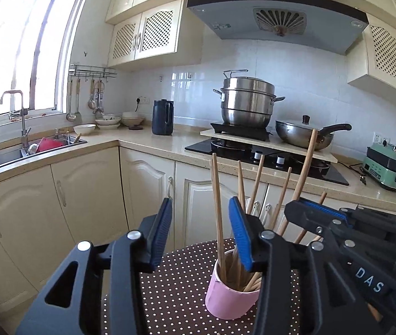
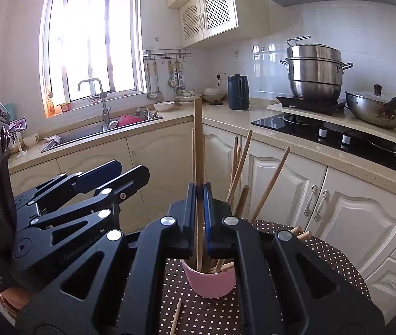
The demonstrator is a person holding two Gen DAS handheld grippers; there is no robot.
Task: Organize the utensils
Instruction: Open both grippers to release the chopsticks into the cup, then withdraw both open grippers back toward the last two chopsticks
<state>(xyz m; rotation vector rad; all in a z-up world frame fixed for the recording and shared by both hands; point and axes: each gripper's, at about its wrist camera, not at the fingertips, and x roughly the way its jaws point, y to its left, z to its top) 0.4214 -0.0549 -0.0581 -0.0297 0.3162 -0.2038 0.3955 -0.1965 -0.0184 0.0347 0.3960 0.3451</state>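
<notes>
In round pink cup [image 1: 230,293], wooden chopsticks [image 1: 218,212]

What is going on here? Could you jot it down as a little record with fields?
Setting: kitchen, brown polka-dot tablecloth
Container: pink cylindrical cup standing upright on the cloth
Contents: wooden chopsticks standing in the cup, leaning various ways
Left gripper: open, one chopstick between its blue pads, untouched
Right gripper: shut on a thick wooden stick reaching into the cup
Stray: one chopstick on the cloth
</notes>
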